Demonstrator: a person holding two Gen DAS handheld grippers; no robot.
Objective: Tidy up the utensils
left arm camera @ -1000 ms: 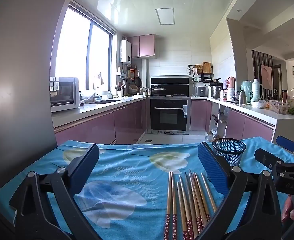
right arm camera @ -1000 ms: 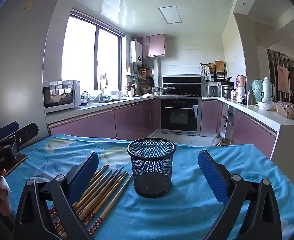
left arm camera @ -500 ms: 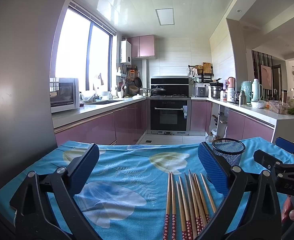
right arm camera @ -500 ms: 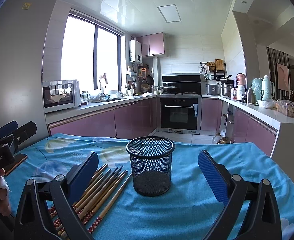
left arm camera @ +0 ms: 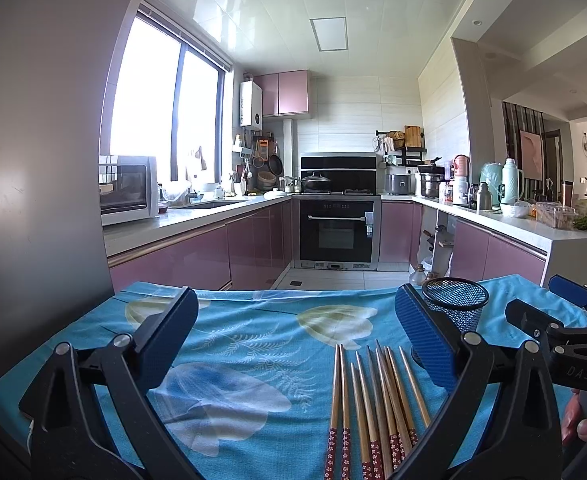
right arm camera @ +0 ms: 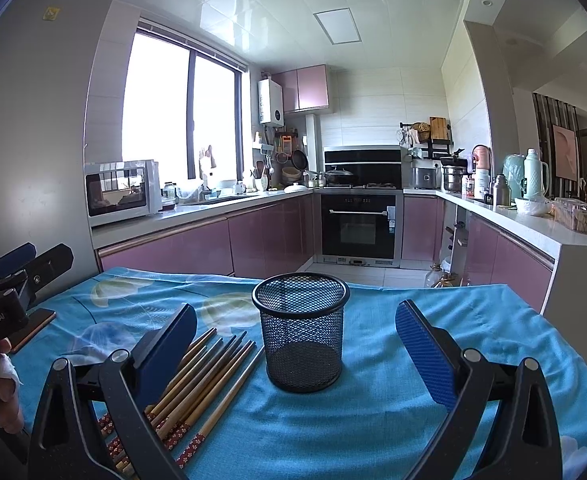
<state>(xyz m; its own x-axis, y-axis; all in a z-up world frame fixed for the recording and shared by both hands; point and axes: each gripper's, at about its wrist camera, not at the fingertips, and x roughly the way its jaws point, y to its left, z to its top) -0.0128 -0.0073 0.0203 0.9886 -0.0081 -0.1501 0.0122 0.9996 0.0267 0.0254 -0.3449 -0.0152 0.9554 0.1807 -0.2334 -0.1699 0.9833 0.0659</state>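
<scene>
Several wooden chopsticks point(left arm camera: 373, 400) with red patterned handles lie side by side on the blue floral tablecloth point(left arm camera: 253, 344), tips pointing away. An empty black mesh holder point(right arm camera: 301, 332) stands upright just right of them. My left gripper point(left arm camera: 293, 336) hovers open over the cloth, the chopsticks below its right finger. In the right wrist view the right gripper point(right arm camera: 297, 344) is open and frames the mesh holder point(left arm camera: 455, 306), the chopsticks point(right arm camera: 201, 376) beside its left finger. Each gripper shows at the other view's edge, held by a hand.
A dark phone-like slab point(right arm camera: 33, 328) lies on the cloth's left edge. A grey fridge wall point(left arm camera: 33, 160) rises at the left. Beyond the table's far edge are the tiled kitchen floor, pink cabinets point(right arm camera: 181, 252) and an oven point(right arm camera: 359, 224).
Both views have shifted only slightly; the chopsticks and mesh holder stay where they were and both grippers remain open.
</scene>
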